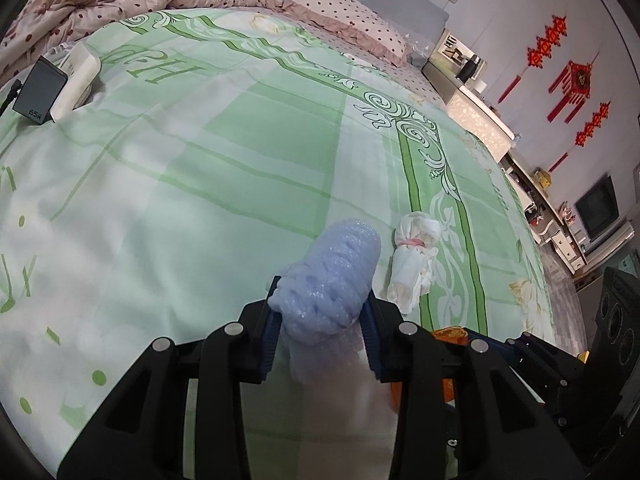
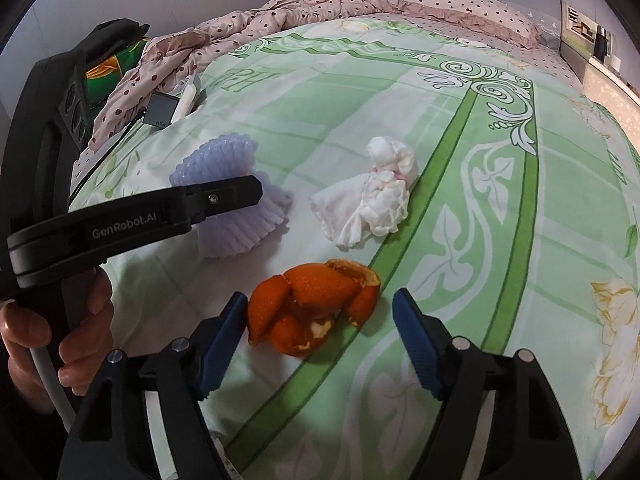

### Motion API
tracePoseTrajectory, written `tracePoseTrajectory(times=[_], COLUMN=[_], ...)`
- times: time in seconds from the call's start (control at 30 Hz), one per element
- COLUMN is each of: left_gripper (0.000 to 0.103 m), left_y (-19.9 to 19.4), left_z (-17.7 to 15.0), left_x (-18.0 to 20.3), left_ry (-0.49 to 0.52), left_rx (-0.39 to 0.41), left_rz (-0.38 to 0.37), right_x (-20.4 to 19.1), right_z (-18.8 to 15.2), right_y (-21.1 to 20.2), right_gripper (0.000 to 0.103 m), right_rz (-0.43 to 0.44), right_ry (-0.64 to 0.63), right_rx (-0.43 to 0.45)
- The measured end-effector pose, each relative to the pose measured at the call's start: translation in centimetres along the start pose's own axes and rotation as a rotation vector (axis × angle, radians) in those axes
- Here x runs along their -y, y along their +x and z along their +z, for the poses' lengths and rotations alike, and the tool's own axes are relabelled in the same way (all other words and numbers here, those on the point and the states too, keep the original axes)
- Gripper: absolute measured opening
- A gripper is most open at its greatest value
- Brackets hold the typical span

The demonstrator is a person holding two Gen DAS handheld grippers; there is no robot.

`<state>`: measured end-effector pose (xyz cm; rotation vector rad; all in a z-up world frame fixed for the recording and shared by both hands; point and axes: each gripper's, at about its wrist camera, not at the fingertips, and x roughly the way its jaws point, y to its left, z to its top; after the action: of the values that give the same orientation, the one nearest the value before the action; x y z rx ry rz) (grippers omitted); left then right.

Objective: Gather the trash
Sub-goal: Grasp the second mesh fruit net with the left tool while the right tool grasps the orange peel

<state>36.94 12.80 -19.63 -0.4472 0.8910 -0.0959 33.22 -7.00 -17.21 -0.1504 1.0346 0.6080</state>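
Left tool grips the foam net; my right tool straddles the orange peel, pads clear. Tissue wad remains on the bed.

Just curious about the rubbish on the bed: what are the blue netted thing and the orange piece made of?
Blue netted sleeve: looks like soft foam fruit netting, matte, with open mesh holes, squashed where gripped. Orange piece: citrus peel, likely mandarin; dimpled glossy skin, pale pith on curled edges.
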Motion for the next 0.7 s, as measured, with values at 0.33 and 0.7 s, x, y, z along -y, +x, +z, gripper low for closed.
tracePoseTrajectory(times=[0.33,0.7], left_gripper=[0.034,0.034], left_y=[-0.2,-2.7], left_z=[0.0,-0.9], left_x=[0.0,1.7], left_ry=[-0.003,0.006], left_rx=[0.003,0.036], left_rz=[-0.008,0.002], right_x=[-0.1,2.1], right_z=[0.0,-1.4], right_y=[-0.8,-5.9], right_gripper=[0.033,0.029], right_rz=[-0.002,-0.007], right_ry=[0.002,0.07], right_rx=[0.03,0.091])
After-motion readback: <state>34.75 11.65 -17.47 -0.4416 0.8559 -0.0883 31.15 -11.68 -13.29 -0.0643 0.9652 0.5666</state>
